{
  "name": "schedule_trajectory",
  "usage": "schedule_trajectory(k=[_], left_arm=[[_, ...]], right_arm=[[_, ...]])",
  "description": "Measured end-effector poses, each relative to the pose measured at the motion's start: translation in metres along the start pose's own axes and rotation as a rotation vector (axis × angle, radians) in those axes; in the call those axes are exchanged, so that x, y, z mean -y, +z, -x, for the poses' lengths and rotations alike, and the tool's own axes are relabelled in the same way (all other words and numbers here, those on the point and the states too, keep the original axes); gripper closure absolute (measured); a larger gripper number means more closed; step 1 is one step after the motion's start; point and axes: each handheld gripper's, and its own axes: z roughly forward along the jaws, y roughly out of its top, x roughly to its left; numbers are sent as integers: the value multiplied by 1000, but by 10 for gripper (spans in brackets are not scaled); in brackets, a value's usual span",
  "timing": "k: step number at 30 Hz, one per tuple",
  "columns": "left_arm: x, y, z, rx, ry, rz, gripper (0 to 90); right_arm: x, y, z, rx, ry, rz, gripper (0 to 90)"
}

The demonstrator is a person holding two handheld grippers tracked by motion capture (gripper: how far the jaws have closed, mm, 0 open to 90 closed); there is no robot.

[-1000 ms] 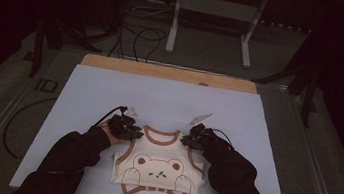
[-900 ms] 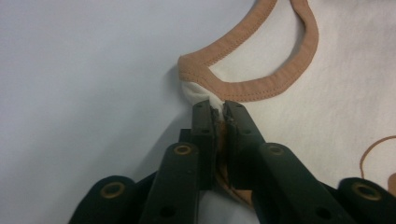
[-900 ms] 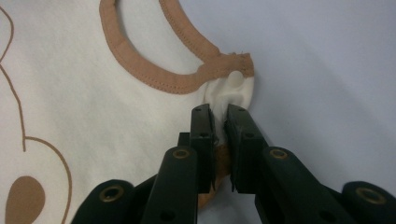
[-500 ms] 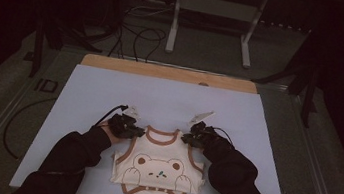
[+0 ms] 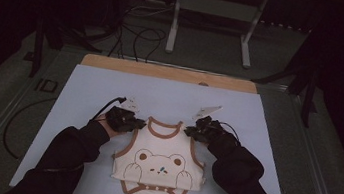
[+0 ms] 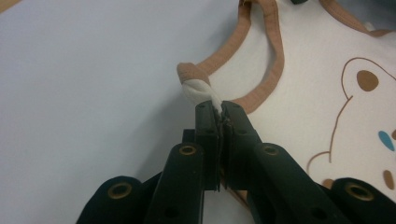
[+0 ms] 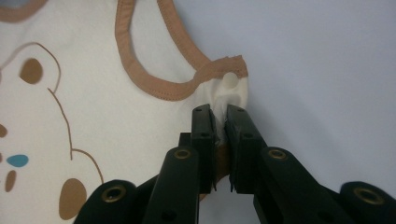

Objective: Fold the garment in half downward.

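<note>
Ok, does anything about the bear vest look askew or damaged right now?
Nothing damaged. The bear vest lies flat and square on the table; its only bunching is at the shoulders, where the left hand-held gripper and the right hand-held gripper each pinch a strap.

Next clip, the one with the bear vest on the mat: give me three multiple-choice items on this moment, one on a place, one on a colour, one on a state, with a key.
1. Where on the vest do the two grippers grip?
A. the bottom hem
B. the two shoulder straps
C. the bear's ears

2. What colour is the vest's trim?
A. brown
B. green
C. red

3. How do the jaws of the left gripper stand?
A. wide open above the cloth
B. shut on bare mat
C. shut on a pinch of cloth

Key:
1 B, since the high view shows the left gripper and the right gripper at either side of the neckline, each at a strap.
2 A, since the binding round the armhole and neck is brown on cream cloth.
3 C, since white fabric is squeezed between the jaw tips in the left gripper view.
</note>
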Motion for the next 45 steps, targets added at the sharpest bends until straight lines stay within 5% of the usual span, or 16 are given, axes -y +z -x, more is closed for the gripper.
schedule_trajectory(k=[45], left_arm=[[-63, -70, -13, -79, 92, 150, 871]], right_arm=[[-57, -59, 12, 123, -81, 127, 828]])
